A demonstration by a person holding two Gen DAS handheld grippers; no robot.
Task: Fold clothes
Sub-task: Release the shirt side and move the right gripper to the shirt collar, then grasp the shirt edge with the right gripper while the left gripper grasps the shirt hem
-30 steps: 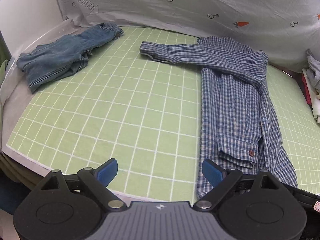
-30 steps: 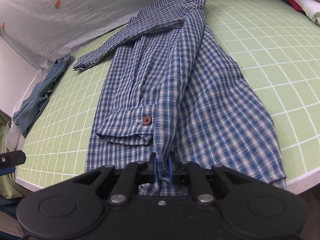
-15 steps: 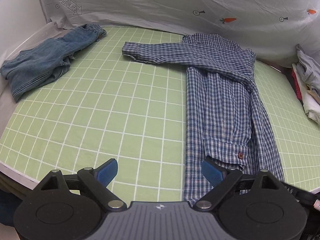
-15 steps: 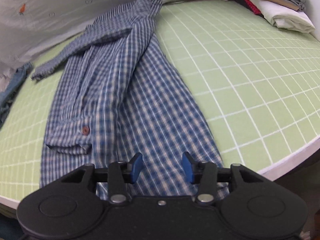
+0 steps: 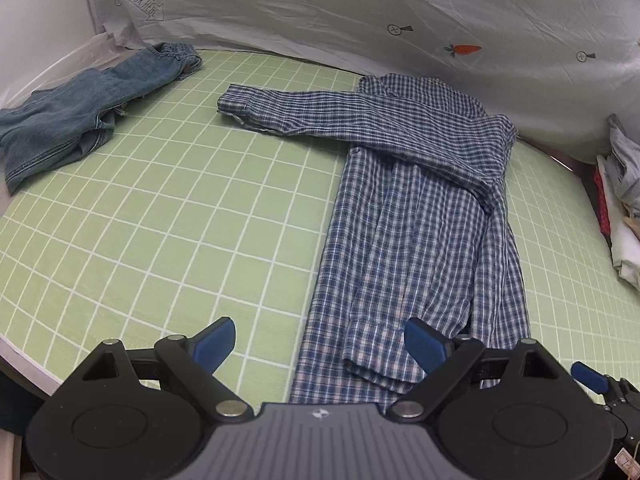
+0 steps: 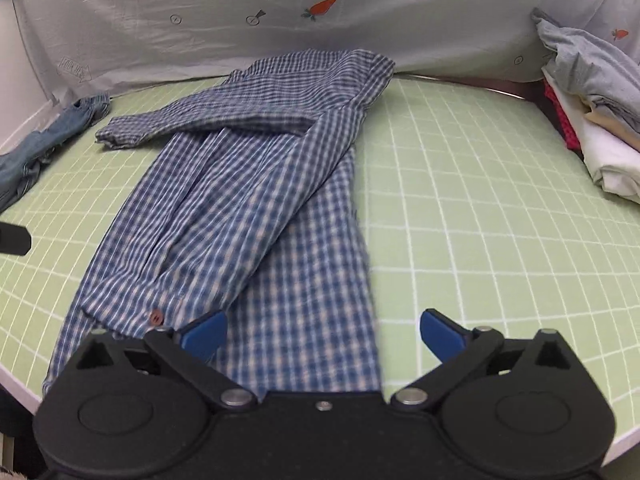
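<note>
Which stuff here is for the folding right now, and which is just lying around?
For the job:
shirt, half folded
left gripper, open
right gripper, open

Just lying about:
jeans, far left
clothes pile, on the right
carrot sheet, behind
green mat, under it all

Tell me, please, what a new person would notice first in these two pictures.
First, the blue checked shirt, lying lengthwise on the green grid mat with one sleeve stretched out to the left. Then the crumpled jeans at the mat's far left, and the pile of clothes at its right edge.
</note>
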